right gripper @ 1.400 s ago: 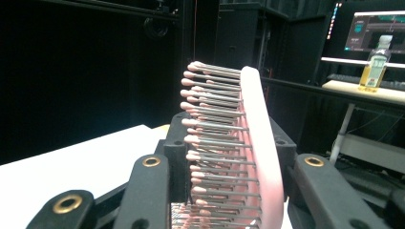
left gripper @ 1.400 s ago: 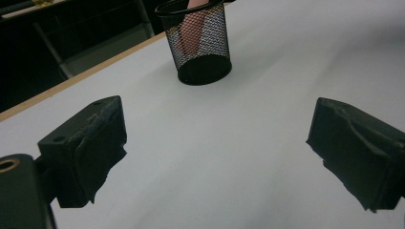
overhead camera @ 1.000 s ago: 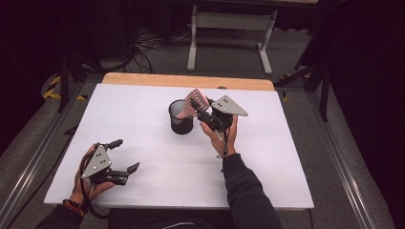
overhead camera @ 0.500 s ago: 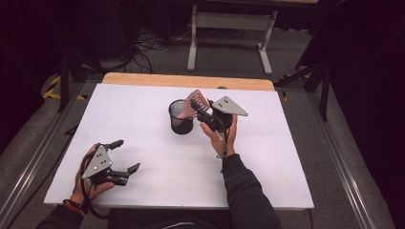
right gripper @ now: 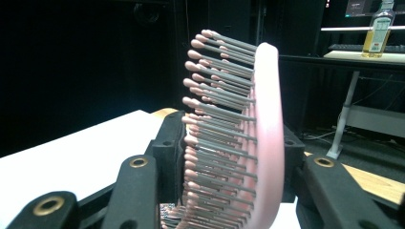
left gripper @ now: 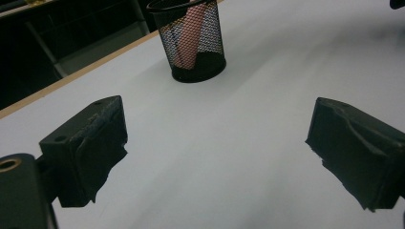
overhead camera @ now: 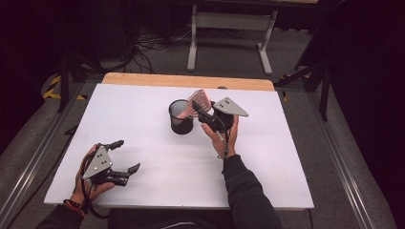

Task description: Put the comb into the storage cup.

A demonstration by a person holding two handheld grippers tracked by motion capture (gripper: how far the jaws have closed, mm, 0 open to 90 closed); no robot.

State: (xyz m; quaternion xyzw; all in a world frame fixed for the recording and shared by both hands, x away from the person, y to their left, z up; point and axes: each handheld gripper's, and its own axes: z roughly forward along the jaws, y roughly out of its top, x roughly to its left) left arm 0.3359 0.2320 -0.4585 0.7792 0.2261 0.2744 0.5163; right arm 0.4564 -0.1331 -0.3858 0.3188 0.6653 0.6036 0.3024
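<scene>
From high up: black mesh cup (overhead camera: 180,125) in the middle of the white table (overhead camera: 286,157), pink brush (overhead camera: 198,99) tipped into it from the right, grasped by the right gripper (overhead camera: 200,107); left gripper (overhead camera: 127,155) near the left front corner, jaws released and wide. From the left gripper view: brush handle down inside the cup, far ahead. From the right gripper view: jaws just been opening, pads touching the brush head on both sides.
</scene>
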